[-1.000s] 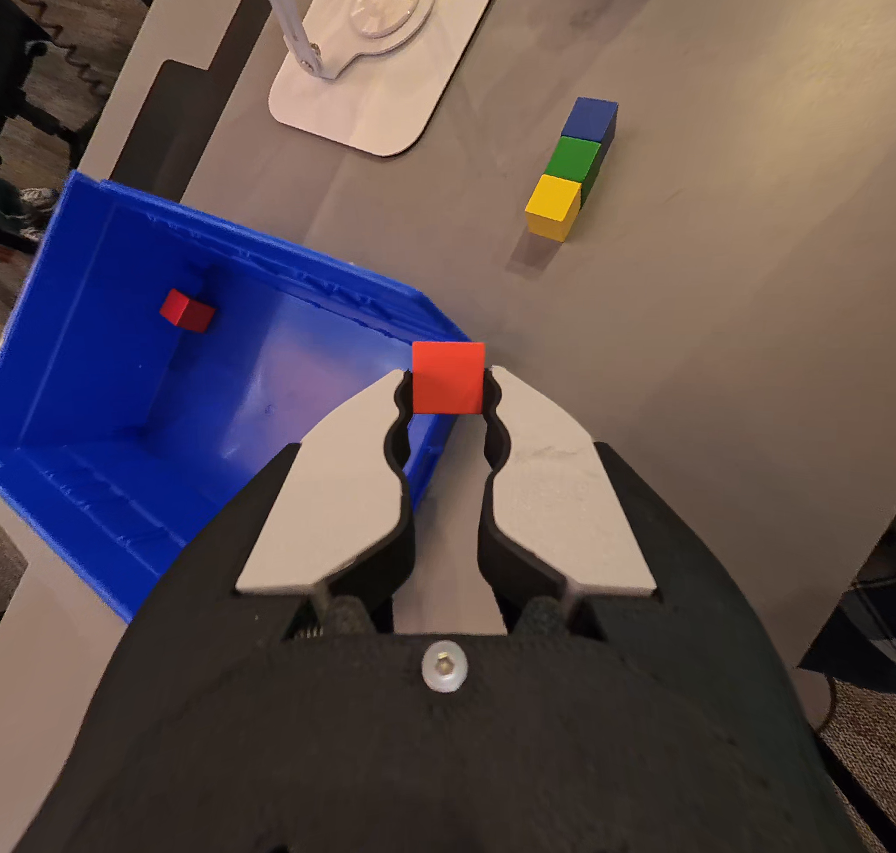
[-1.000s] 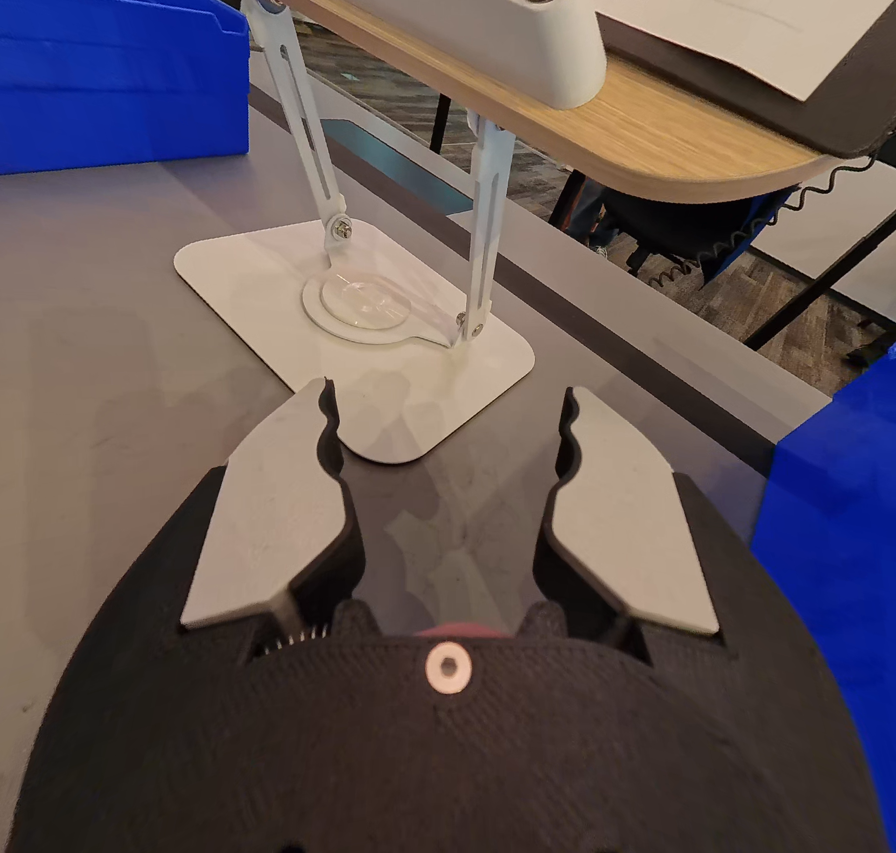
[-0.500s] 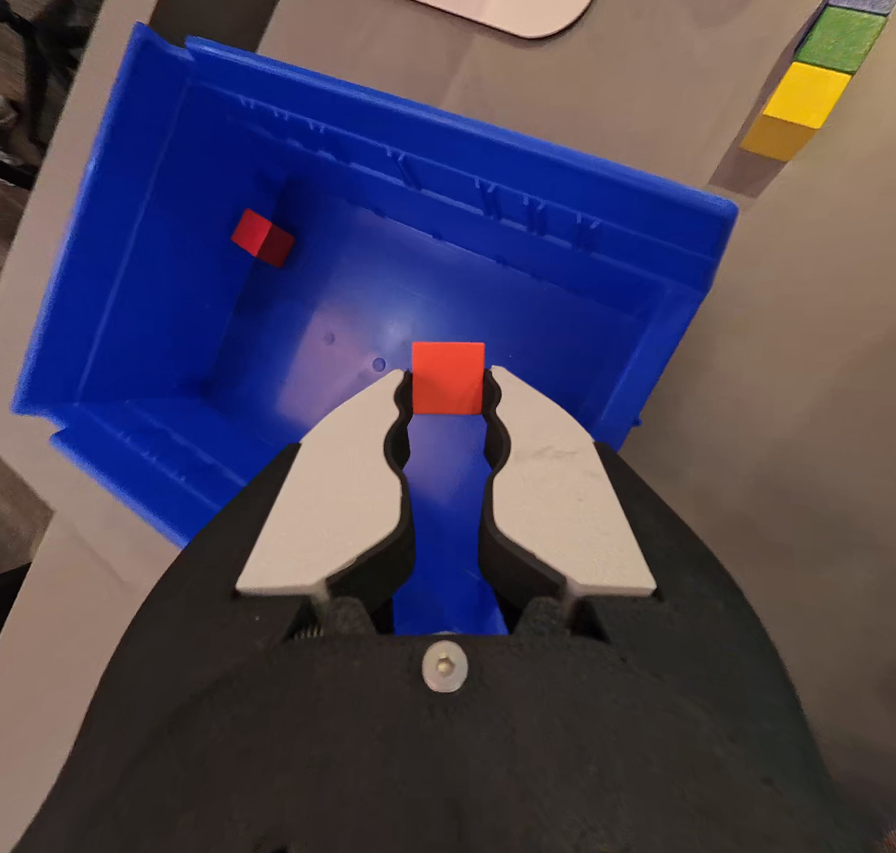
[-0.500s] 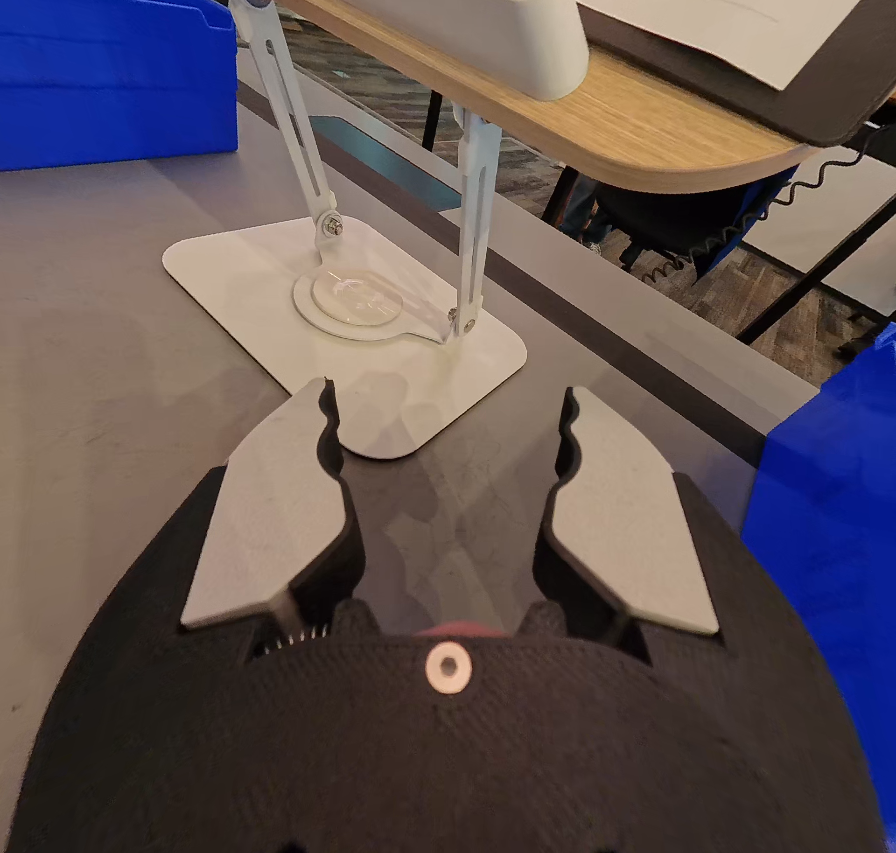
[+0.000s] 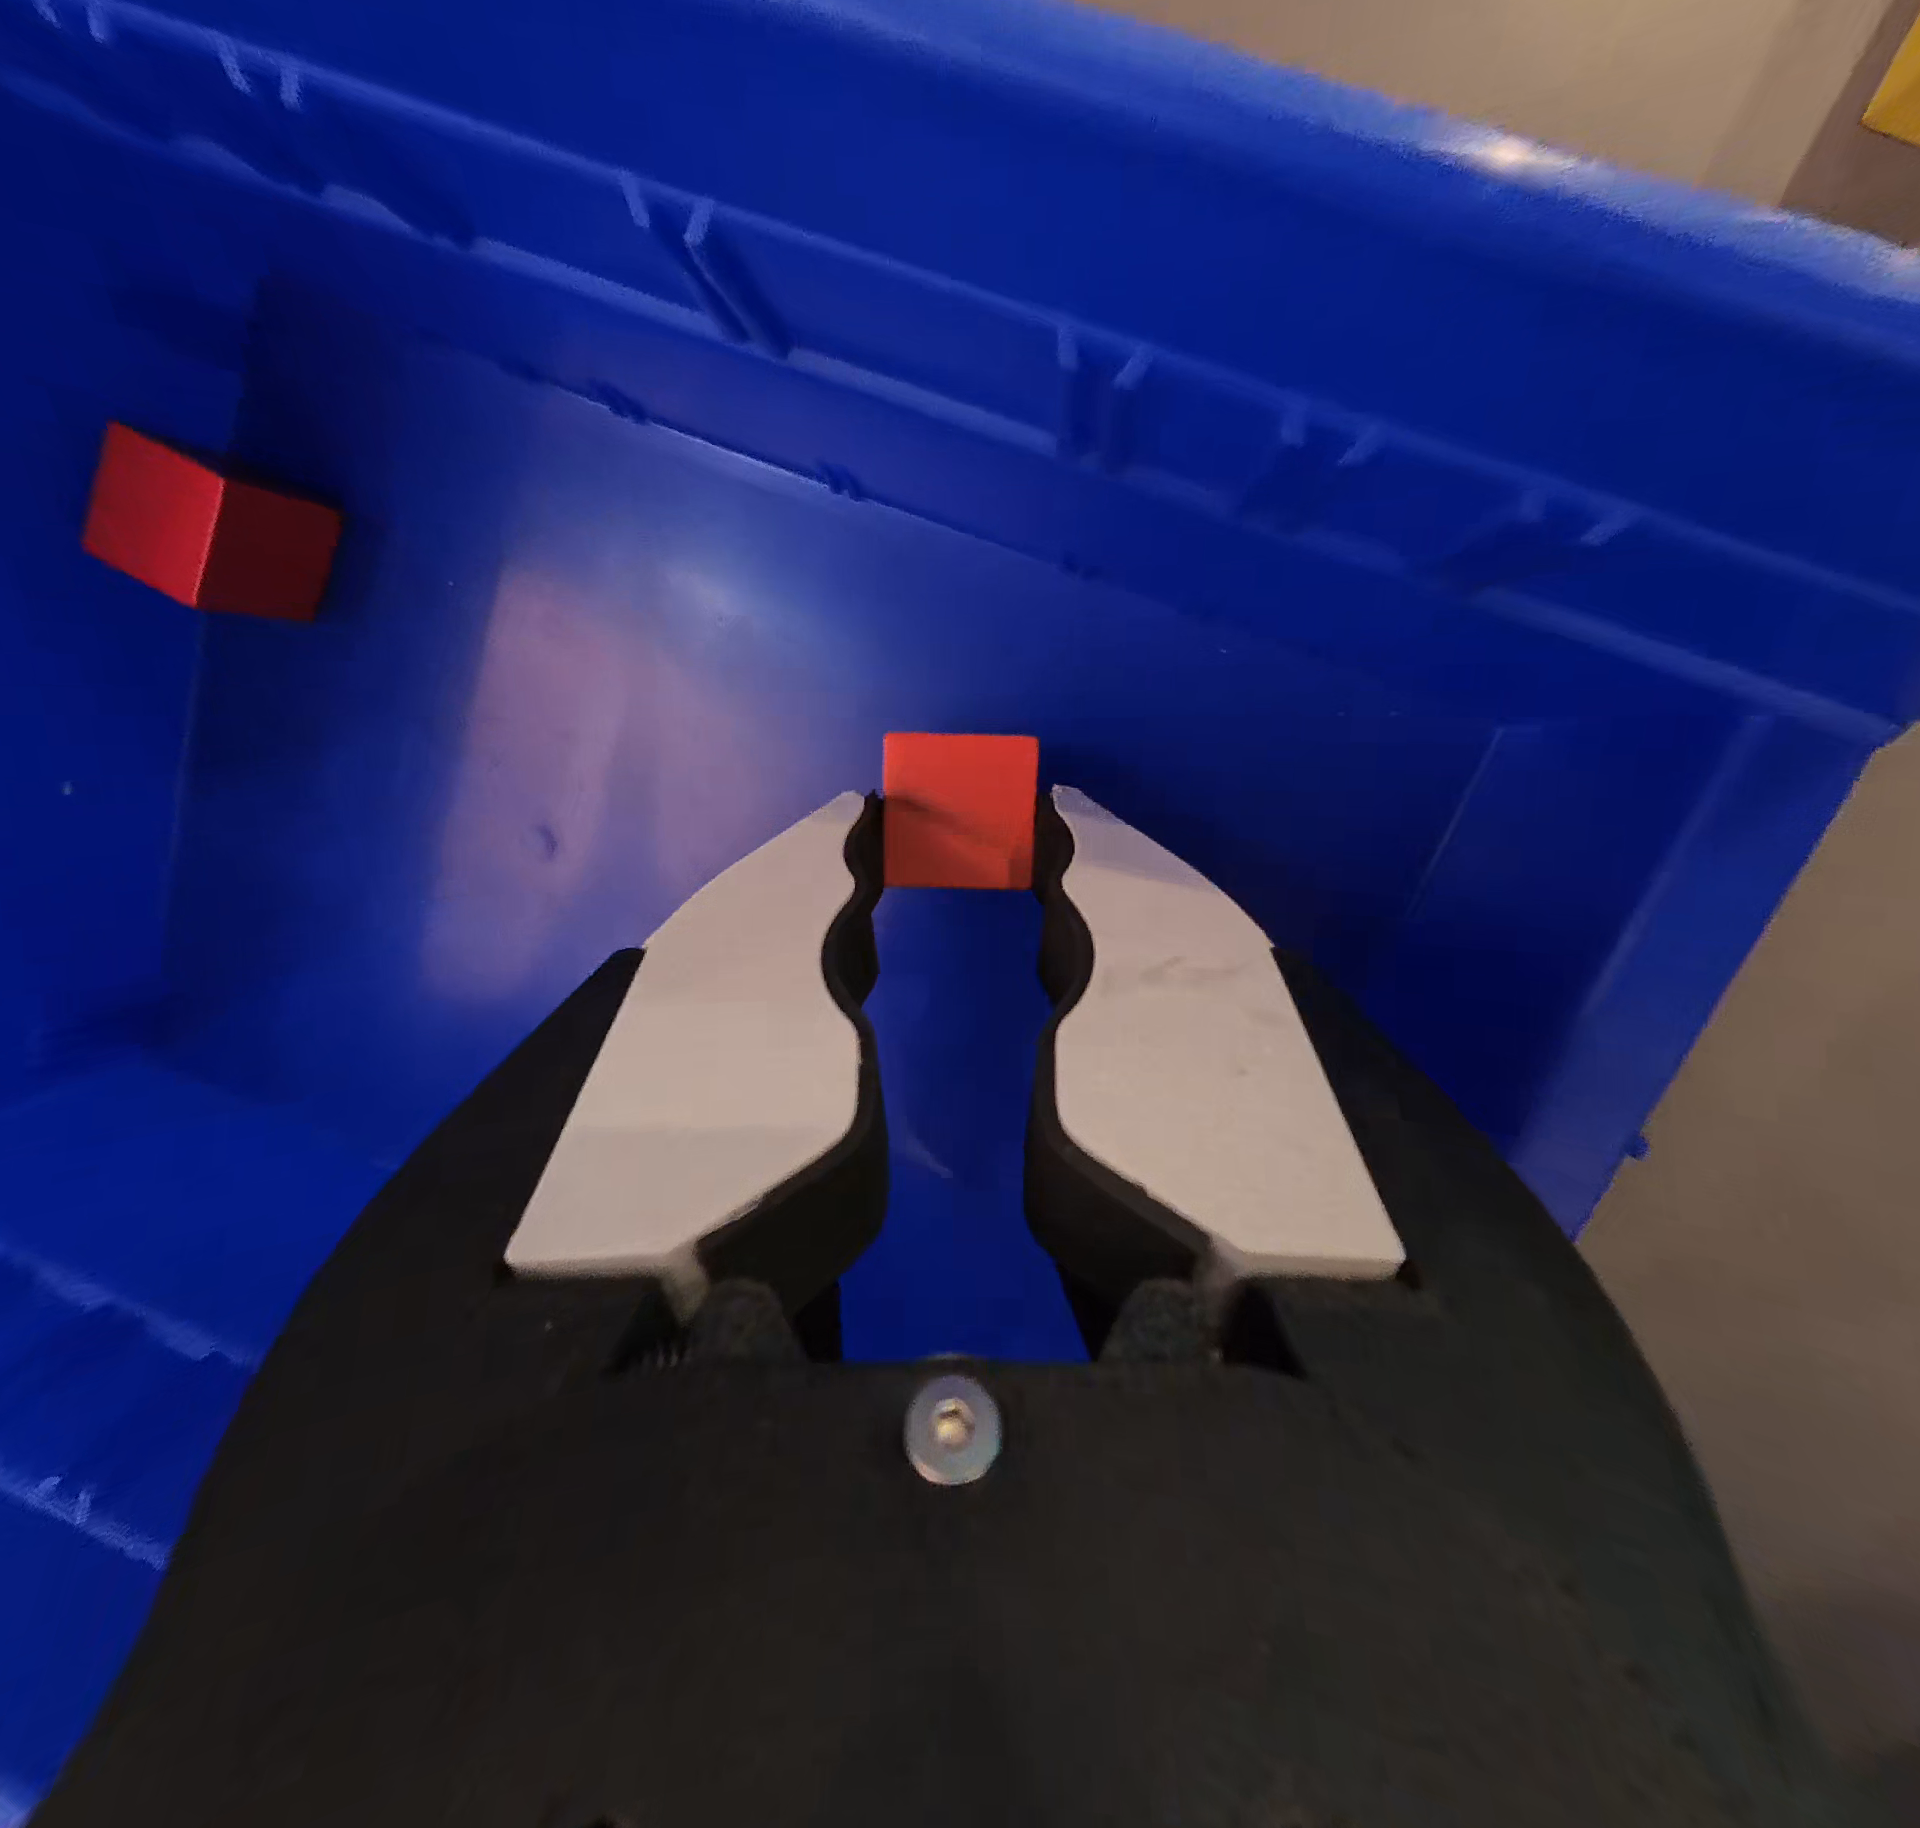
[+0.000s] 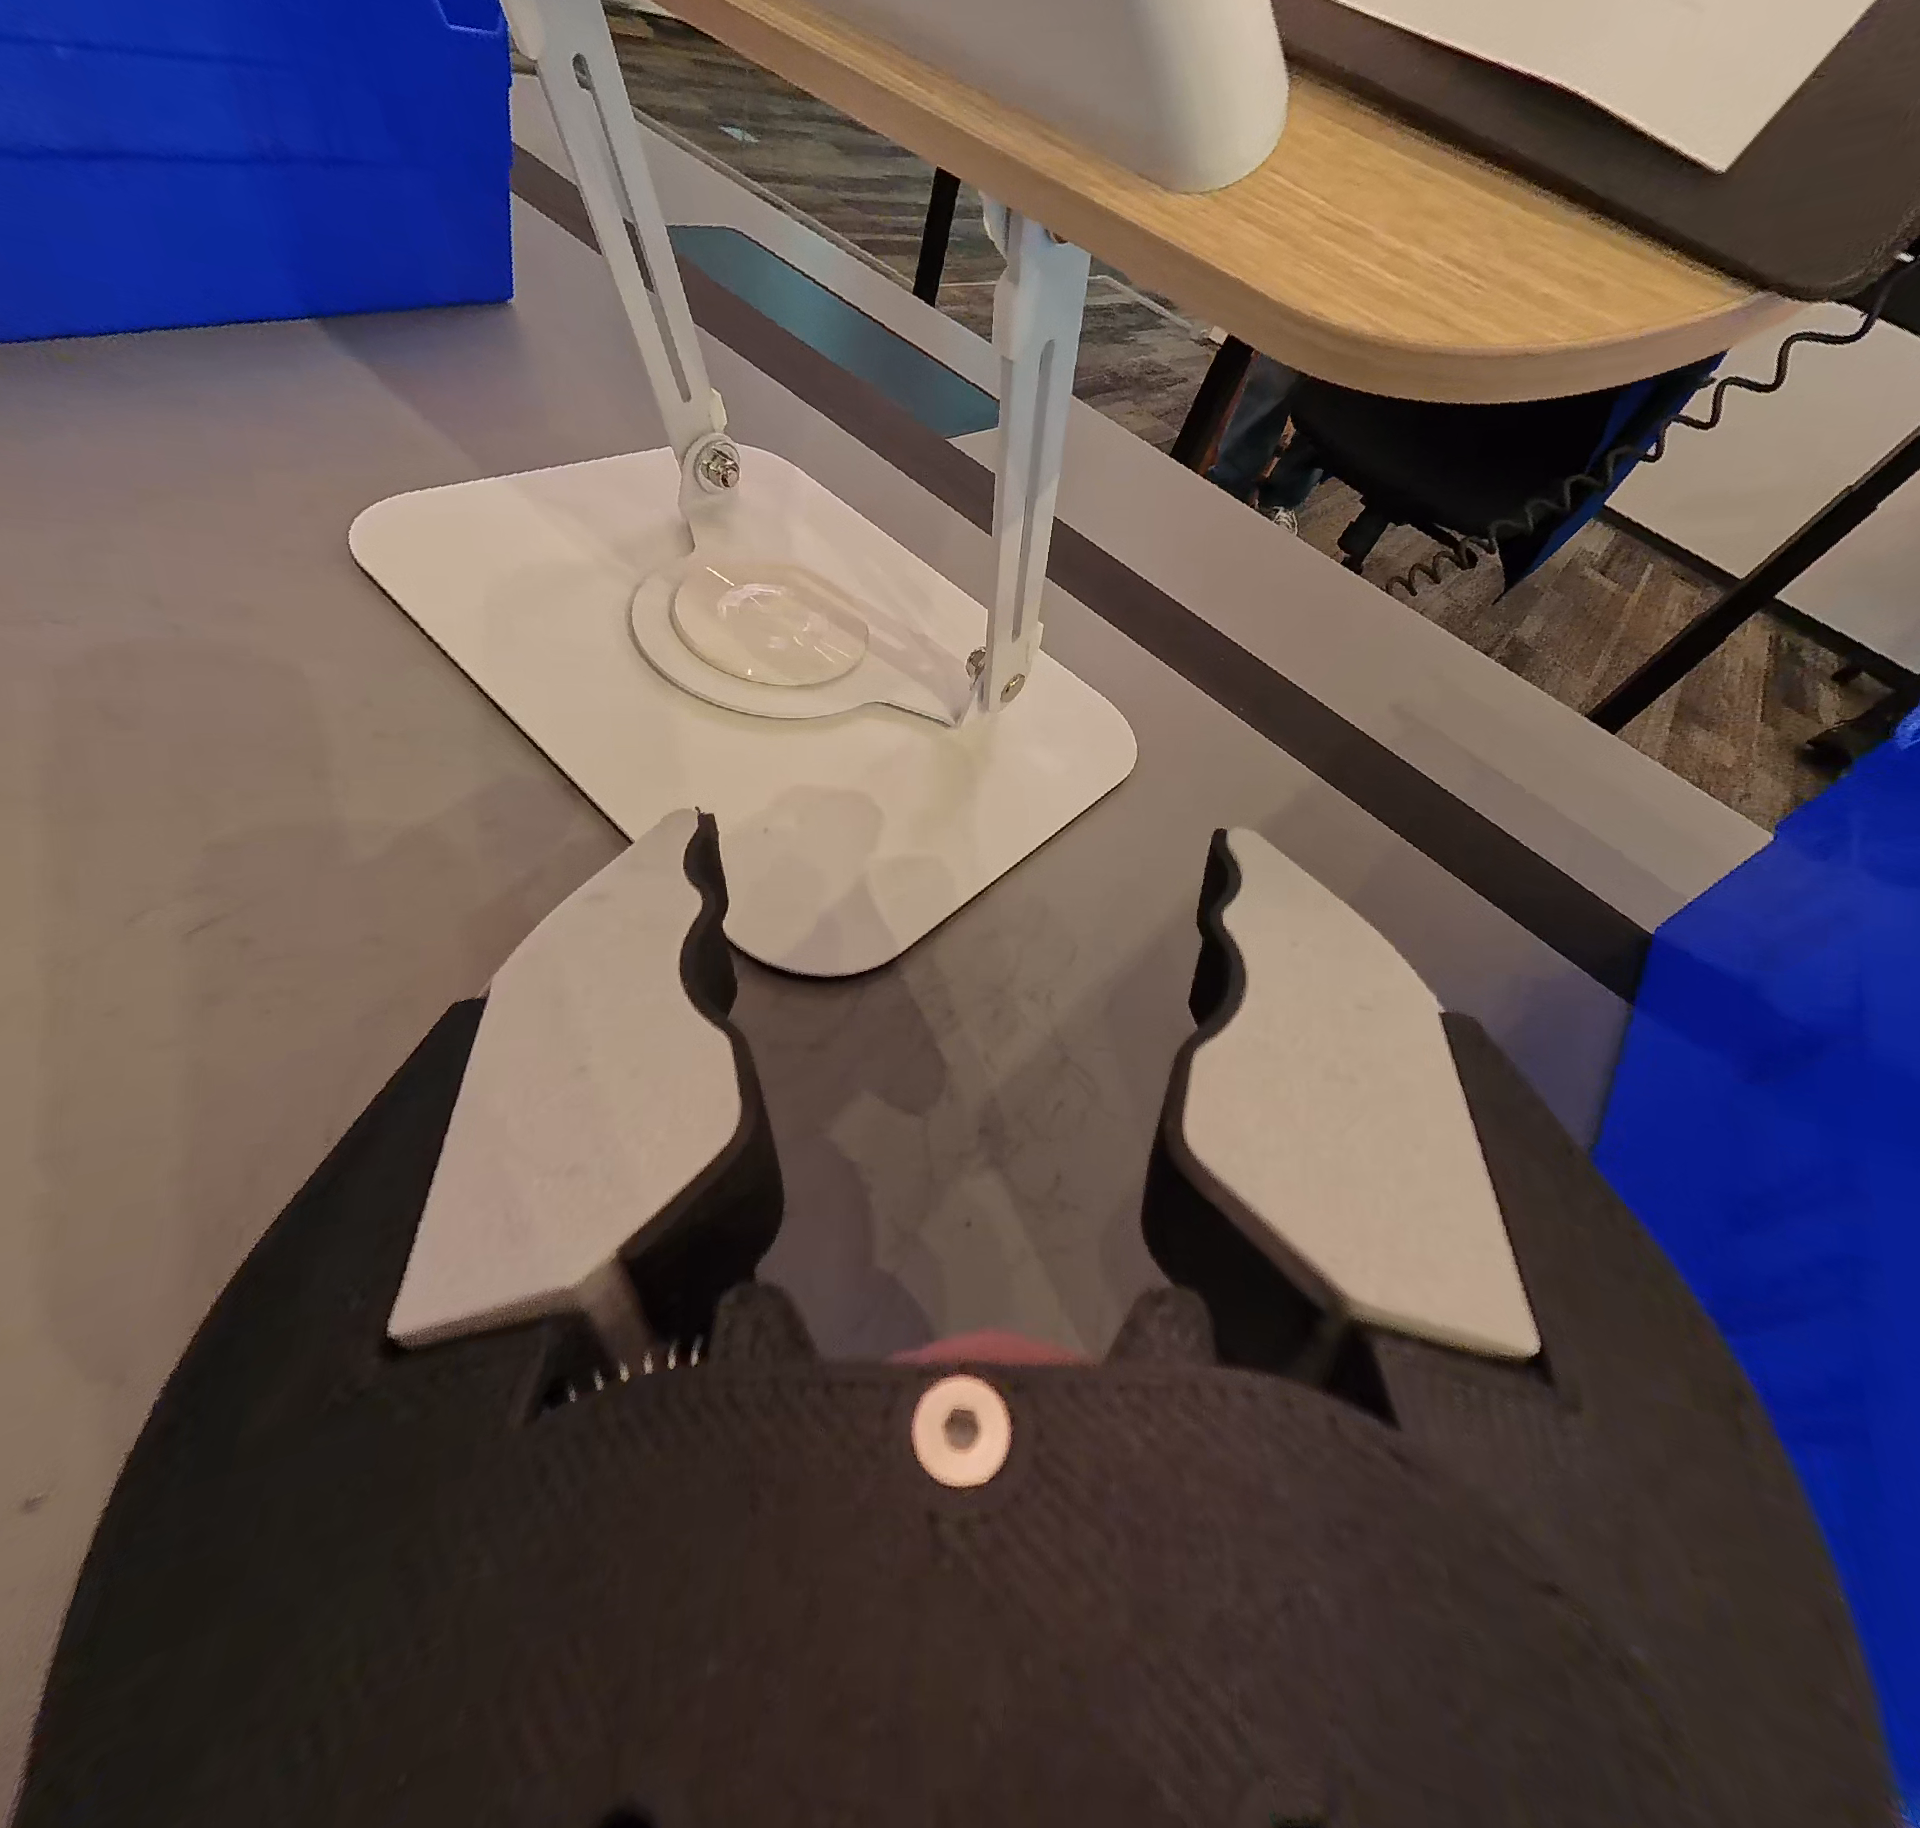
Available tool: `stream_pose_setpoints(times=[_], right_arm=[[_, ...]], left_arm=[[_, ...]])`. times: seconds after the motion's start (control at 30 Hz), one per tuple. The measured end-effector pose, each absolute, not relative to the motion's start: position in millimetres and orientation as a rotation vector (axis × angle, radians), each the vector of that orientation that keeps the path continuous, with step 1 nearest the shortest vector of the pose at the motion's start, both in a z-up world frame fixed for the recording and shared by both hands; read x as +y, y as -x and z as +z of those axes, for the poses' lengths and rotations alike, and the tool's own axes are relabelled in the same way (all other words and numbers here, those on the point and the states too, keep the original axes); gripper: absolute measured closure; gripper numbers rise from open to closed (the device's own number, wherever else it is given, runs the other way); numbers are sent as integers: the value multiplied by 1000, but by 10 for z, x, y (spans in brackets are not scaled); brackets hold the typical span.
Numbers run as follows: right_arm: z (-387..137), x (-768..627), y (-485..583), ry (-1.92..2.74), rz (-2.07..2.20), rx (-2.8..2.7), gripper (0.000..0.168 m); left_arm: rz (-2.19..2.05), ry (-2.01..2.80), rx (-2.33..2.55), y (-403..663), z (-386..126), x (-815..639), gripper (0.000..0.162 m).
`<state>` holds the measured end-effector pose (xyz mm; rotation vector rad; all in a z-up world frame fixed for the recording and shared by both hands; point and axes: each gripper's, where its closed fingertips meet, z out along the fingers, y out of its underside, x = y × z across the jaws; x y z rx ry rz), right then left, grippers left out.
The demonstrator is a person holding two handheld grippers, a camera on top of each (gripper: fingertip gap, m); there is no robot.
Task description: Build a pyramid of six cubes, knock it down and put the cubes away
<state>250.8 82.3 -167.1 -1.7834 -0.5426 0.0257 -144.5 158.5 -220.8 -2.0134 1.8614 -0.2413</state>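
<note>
So the left gripper (image 5: pixel 958 810) is pinching an orange-red cube (image 5: pixel 958 808) right between its fingertips, and it's hanging inside the big blue bin (image 5: pixel 1143 344), over the floor of it near the right-hand wall. Can't tell if the cube is touching the bin floor or just above it. Another red cube (image 5: pixel 208 523) sits in the far left corner of the same bin, snug against the wall, well apart from the held one. A sliver of a yellow cube (image 5: pixel 1893 105) peeks in at the top right edge, out on the grey table (image 5: pixel 1766 1466). The right gripper (image 6: pixel 958 848) is spread wide with nothing between its fingers, just over the table, pointing at the white base plate of a stand (image 6: pixel 914 822) whose two thin white legs go up to a wooden shelf (image 6: pixel 1299 251). There's another blue bin (image 6: pixel 239 116) at the far left and a blue edge (image 6: pixel 1787 1103) close on the right.
</note>
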Motion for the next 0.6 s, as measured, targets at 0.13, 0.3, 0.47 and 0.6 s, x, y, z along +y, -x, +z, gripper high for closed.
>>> stream_pose_setpoints(times=[0.13, 0.3, 0.47, 0.6], right_arm=[[-1679, 826, -2504, 1788, 27, -547, 81], [-1684, 827, -2502, 1791, 24, -549, 81], [-1681, 827, -2504, 1790, 26, -547, 81], [-1680, 826, -2495, 1789, 28, -550, 80]], left_arm=[[-269, 2022, 1871, 1404, -2269, 1566, 135], [-290, 2046, 1858, 1359, -2279, 1576, 135], [-281, 2047, 1823, 1340, -2221, 1588, 118], [-280, 2022, 1740, 1402, -1990, 1593, 114]])
